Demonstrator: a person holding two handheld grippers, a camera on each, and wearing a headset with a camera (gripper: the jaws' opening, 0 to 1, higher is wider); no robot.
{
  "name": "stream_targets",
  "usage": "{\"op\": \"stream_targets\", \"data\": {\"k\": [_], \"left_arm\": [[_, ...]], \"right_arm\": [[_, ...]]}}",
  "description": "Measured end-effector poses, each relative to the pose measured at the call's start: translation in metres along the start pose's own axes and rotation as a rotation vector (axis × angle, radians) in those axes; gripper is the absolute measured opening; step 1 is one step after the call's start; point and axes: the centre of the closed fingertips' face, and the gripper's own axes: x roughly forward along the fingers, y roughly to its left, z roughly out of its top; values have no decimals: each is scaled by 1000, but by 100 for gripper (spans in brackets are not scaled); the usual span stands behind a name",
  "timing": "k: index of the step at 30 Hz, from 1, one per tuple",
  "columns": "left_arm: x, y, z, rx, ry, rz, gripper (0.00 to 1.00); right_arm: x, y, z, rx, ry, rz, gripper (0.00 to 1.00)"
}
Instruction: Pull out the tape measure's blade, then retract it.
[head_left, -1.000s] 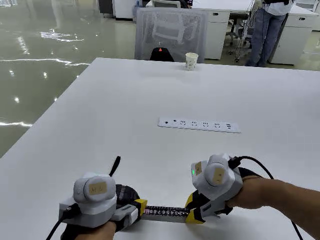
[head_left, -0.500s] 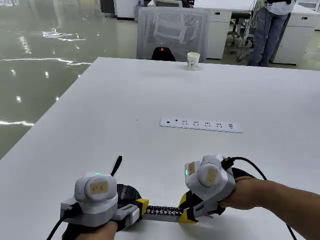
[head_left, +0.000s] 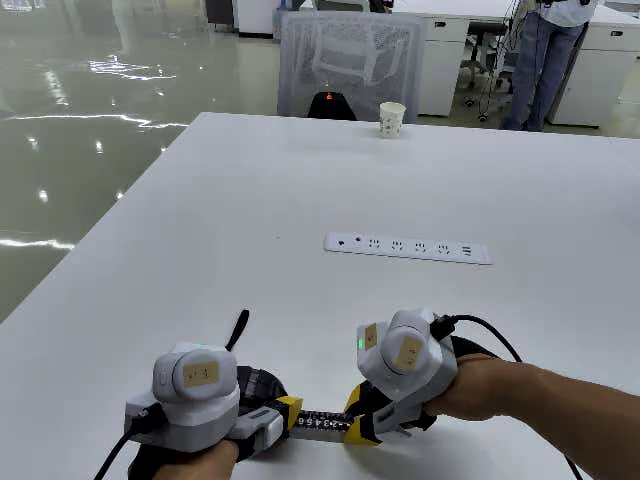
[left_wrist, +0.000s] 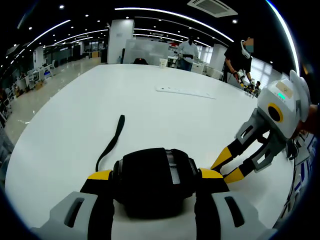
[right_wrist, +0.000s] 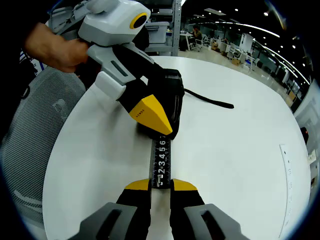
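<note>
The black tape measure (left_wrist: 155, 180) sits on the white table between the jaws of my left gripper (left_wrist: 156, 176), which is shut on its case; its black wrist strap (left_wrist: 111, 141) trails away over the table. A short length of black blade (right_wrist: 161, 160) with white numbers runs from the case (right_wrist: 167, 97) to my right gripper (right_wrist: 161, 186), which is shut on the blade's tip. In the head view the left gripper (head_left: 268, 412) and right gripper (head_left: 357, 422) face each other near the table's front edge, with the blade (head_left: 320, 422) between them.
A white power strip (head_left: 407, 247) lies mid-table. A paper cup (head_left: 392, 119) stands at the far edge, with a grey mesh chair (head_left: 350, 60) behind it. A person stands by desks at the back right (head_left: 545, 50). Shiny floor lies beyond the table's left edge.
My right gripper has moved left toward the left gripper, and the exposed blade between them has become shorter. The left gripper has stayed on the case.
</note>
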Motion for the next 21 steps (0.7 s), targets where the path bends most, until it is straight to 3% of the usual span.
{"op": "stream_targets", "data": {"k": [21], "left_arm": [[0,0,0,-6,2,-11,60]], "right_arm": [[16,-2,25,-13,-35,-10,10]]}}
